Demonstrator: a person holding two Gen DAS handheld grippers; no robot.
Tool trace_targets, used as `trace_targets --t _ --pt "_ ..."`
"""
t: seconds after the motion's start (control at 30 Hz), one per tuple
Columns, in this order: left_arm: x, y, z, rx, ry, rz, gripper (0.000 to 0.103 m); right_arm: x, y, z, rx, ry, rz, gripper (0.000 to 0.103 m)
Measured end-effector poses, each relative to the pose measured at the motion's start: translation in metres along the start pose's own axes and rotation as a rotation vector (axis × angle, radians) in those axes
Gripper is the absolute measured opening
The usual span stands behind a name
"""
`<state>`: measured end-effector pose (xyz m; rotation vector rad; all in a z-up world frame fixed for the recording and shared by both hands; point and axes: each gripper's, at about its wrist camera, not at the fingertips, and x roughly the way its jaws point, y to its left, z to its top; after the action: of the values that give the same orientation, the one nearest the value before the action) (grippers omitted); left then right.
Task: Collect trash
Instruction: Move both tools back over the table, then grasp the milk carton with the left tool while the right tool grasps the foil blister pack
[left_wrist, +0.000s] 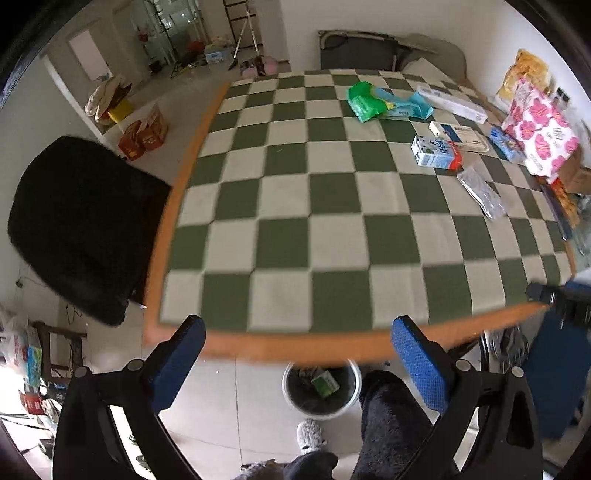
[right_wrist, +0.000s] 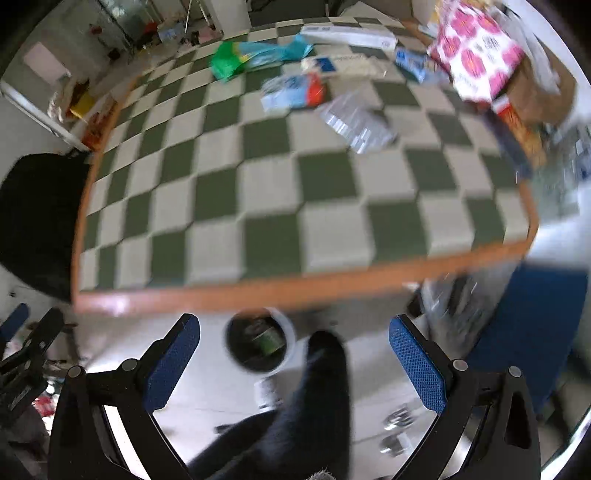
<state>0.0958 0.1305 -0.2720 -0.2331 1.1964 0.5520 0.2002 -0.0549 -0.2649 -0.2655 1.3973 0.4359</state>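
We look at a table with a green and white checkered cloth (left_wrist: 295, 206) and an orange wooden edge (left_wrist: 295, 345). Our left gripper (left_wrist: 297, 360) hangs out past that near edge, fingers wide apart, holding nothing. Our right gripper (right_wrist: 293, 360) does the same. The round white trash bin (left_wrist: 321, 387) sits on the floor at 6 o'clock, under the edge. Trash lies at 1 o'clock: a green plastic bag (left_wrist: 364, 101) and a small blue and white milk carton (left_wrist: 436, 151).

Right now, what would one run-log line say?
left claw: open, empty | right claw: open, empty | bin: holds green carton | table: litter remains
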Motion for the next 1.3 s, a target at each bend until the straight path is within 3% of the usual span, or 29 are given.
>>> trace_targets --t 0.17,0.3,0.4,0.57,0.6,0.67,0.7,0.87,0.97,1.13,1.17,1.2,1.23,1.3 --pt "0.058 -0.042 0.043 -0.001 0.112 0.007 0.103 0.068 -0.042 0.118 -0.087 0.073 -0.089 0.103" --pt "0.099 -0.074 0.076 0.041 0.171 0.041 0.103 0.132 -0.054 0.179 -0.158 0.155 -0.107 0.103" --pt "0.114 -0.083 0.096 0.066 0.184 0.068 0.103 0.166 -0.053 0.208 -0.215 0.181 -0.111 0.088" --pt "0.123 -0.093 0.128 0.105 0.193 0.06 0.103 0.182 -0.05 0.23 -0.259 0.206 -0.069 0.077" --pt "0.121 -0.101 0.137 0.153 0.177 0.059 0.103 0.18 -0.049 0.23 -0.273 0.196 -0.069 0.071" --pt "0.119 -0.119 0.151 0.252 0.147 0.056 0.103 0.179 -0.056 0.229 -0.258 0.202 -0.066 0.069" --pt "0.117 -0.136 0.159 0.353 0.122 0.057 0.103 0.178 -0.063 0.229 -0.231 0.202 -0.071 0.069" --pt "0.123 -0.203 0.175 0.74 0.066 0.063 0.103 0.167 -0.127 0.235 0.007 0.193 -0.023 0.069" --pt "0.14 -0.239 0.18 0.945 0.092 0.062 0.103 0.167 -0.163 0.239 0.107 0.201 -0.026 0.069" --pt "0.155 -0.27 0.181 1.126 0.13 0.03 0.101 0.173 -0.192 0.247 0.171 0.231 -0.031 0.069" --pt "0.158 -0.274 0.18 1.148 0.143 0.023 0.099 0.174 -0.194 0.249 0.176 0.238 -0.035 0.069" --pt "0.16 -0.278 0.179 1.162 0.154 0.02 0.088 0.175 -0.195 0.251 0.184 0.241 -0.033 0.069" --pt "0.162 -0.281 0.178 1.17 0.166 0.02 0.07 0.176 -0.196 0.253 0.191 0.246 -0.034 0.069" --pt "0.162 -0.286 0.181 1.158 0.189 -0.01 0.06 0.179 -0.196 0.257 0.188 0.258 -0.048 0.07"
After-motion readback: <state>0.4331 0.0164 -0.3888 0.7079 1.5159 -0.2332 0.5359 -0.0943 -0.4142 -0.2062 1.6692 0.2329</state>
